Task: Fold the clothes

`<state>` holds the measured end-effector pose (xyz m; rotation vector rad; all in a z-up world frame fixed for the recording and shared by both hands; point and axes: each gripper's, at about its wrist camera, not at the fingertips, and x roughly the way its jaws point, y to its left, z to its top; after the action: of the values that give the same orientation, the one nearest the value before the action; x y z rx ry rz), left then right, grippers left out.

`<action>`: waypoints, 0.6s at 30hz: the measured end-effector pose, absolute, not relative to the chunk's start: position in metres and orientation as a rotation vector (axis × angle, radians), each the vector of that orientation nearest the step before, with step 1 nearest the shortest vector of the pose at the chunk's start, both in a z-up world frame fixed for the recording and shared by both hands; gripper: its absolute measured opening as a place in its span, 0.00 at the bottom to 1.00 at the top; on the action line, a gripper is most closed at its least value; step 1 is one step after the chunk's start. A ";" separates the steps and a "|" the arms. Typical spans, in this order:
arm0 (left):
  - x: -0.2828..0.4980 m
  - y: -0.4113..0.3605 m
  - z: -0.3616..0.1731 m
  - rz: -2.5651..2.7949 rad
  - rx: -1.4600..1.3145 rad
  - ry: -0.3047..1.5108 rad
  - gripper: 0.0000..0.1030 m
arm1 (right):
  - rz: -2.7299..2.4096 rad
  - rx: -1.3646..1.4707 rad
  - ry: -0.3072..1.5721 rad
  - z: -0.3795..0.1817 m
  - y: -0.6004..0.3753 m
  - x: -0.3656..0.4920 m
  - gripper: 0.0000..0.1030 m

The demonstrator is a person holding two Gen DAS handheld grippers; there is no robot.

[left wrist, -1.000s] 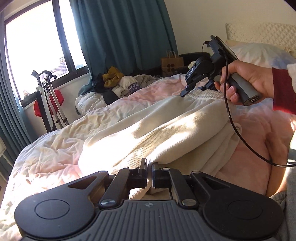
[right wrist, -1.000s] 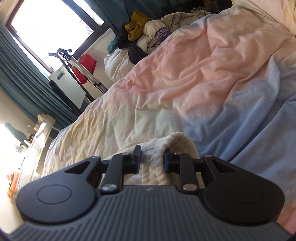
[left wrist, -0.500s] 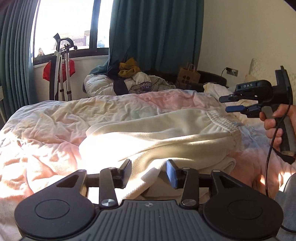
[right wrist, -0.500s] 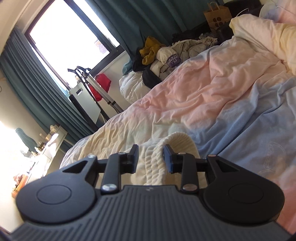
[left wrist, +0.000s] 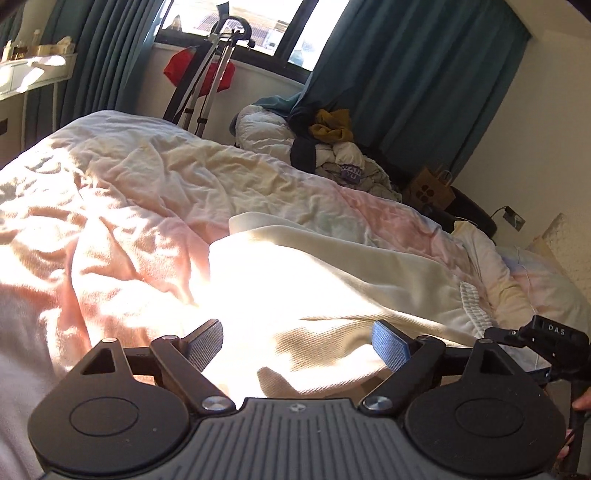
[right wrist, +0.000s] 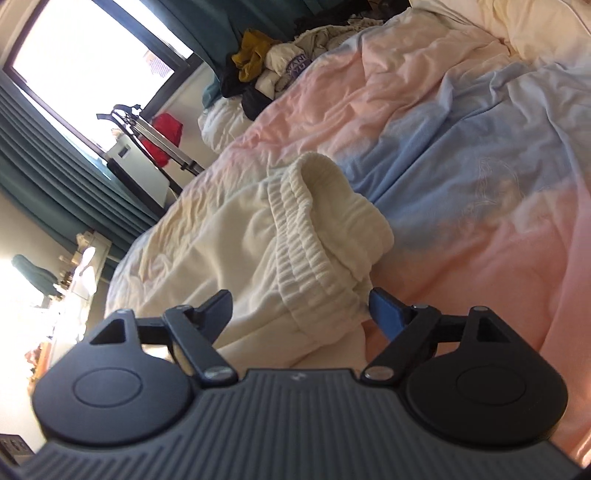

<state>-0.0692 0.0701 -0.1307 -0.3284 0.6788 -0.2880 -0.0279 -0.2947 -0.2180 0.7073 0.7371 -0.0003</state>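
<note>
Since 1 s ago, I have let both grippers (left wrist: 297, 345) (right wrist: 301, 310) spread wide; the cream trousers (right wrist: 236, 236) lie doubled just ahead. Risk: the bulging waistband (right wrist: 321, 229) may spring open.

Your left gripper (left wrist: 297, 347) sits spread over the near edge of the cream knit sweatpants (left wrist: 332, 280), which lie on the pink-and-blue duvet (left wrist: 110, 229). Your right gripper (right wrist: 300, 312) straddles their ribbed waistband (right wrist: 317, 236). The heap of loose clothes (left wrist: 332, 147) is behind, under the window (left wrist: 236, 22).
</note>
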 end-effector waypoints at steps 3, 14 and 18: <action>-0.059 0.076 -0.140 -0.265 -0.389 0.728 0.88 | -0.017 0.715 0.766 -0.226 -0.292 -0.026 0.81; -0.034 0.079 -0.164 -0.235 -0.471 0.823 0.92 | 0.007 0.907 0.872 -0.269 -0.289 -0.009 0.87; -0.027 0.079 -0.170 -0.255 -0.510 0.836 0.92 | 0.026 0.935 0.871 -0.280 -0.284 0.004 0.90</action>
<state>-0.0270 0.0790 -0.1701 -0.5100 0.8361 -0.2555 0.0037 -0.2843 -0.2805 0.9355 0.8706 0.0265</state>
